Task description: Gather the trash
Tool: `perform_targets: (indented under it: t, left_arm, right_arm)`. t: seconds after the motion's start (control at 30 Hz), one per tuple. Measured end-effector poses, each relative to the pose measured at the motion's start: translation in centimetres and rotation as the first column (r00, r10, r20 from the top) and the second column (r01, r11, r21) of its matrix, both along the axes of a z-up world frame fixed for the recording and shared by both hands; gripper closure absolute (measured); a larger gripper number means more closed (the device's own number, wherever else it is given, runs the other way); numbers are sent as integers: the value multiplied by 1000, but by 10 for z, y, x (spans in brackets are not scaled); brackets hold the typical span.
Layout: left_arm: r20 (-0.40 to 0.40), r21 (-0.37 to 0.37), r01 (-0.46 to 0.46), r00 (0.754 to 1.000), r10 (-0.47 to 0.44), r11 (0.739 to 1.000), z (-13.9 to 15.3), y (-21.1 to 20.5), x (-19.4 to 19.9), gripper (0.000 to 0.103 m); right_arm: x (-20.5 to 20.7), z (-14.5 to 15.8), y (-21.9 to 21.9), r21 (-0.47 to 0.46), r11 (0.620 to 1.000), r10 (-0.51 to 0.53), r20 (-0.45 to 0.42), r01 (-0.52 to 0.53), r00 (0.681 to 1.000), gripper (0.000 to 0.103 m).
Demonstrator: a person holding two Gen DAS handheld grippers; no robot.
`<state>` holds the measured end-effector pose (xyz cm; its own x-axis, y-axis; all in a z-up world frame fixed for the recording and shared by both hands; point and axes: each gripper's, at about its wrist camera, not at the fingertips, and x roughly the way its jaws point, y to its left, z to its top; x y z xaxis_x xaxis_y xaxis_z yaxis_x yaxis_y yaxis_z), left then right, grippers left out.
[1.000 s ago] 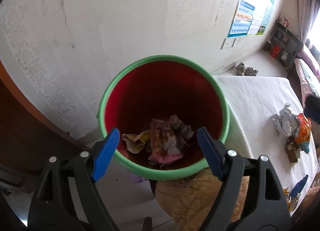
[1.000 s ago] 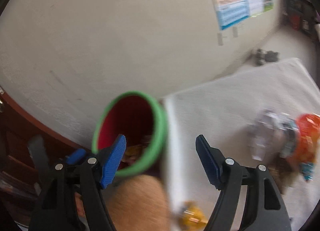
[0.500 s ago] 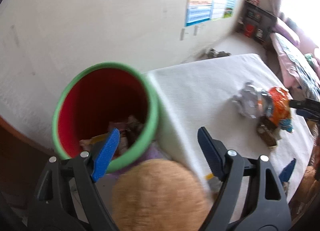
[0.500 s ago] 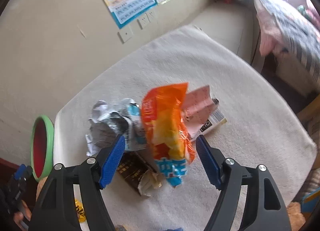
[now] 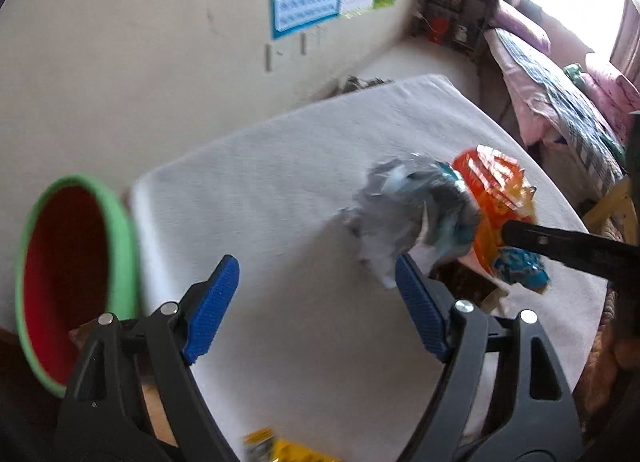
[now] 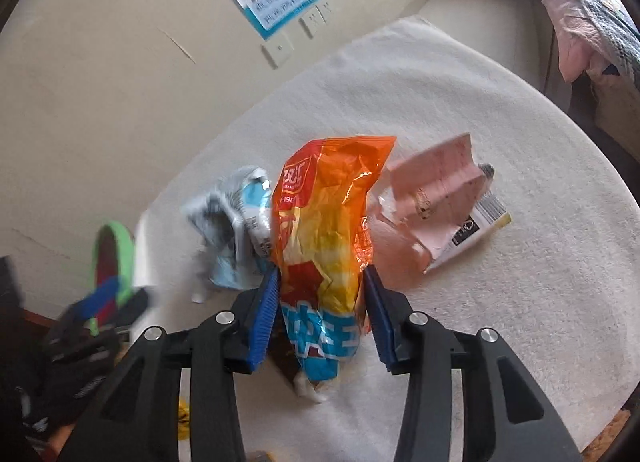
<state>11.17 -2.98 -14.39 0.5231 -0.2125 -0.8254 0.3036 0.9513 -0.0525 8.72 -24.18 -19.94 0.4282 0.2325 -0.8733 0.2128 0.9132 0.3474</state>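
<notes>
Table (image 6: 500, 342): snack bag (image 6: 324, 230) placed mid-surface, crumpled wrapper (image 6: 228, 230) at its left, flattened carton (image 6: 440, 206) at its right; bin (image 5: 76, 278) set beyond the left edge.

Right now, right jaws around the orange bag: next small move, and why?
Probably finish the squeeze, then lift. The right gripper is closing with the orange snack bag between its jaws, both pads at the bag's sides. The bag lies on the white table cover against the crumpled silver wrapper, so a straight lift should free it before carrying it to the green-rimmed bin.
</notes>
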Motion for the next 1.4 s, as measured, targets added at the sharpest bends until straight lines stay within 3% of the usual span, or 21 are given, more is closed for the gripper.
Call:
perform_targets:
  t: [0.1,0.33,0.5,0.57,0.67,1.23,1.4]
  left_arm:
    - [-28,3,20,999,-19,1000,-8,-15,13,26]
    - [-71,72,99,993,-94,992,-28,-48,31,26]
    - [-138,5,93,986,-92,996,-32,-48,37,63]
    - [-128,3,100,987,-99,995,-26,-47,32,73]
    - [-109,-1,112,988,-111,994,-16,-43,21,77]
    - [14,-48,3,1000,-3,999,37,26,-51,78]
    - [-8,-68,-21,1000,20,997,37,36,-61,78]
  right_arm:
    - [-11,19,-10,46,998,-40,51,38,998,62]
    - [-22,31,-17,81,994,-78,76,72,994,62]
    - [-24,35,-14,93,994,-72,87,64,994,61]
    - [-24,36,-14,96,993,-71,92,62,993,61]
    - [-26,36,-14,98,993,-69,96,60,993,61]
    - [-24,31,6,48,999,-11,92,7,996,61]
    - [-22,27,16,25,1000,15,77,-17,997,61]
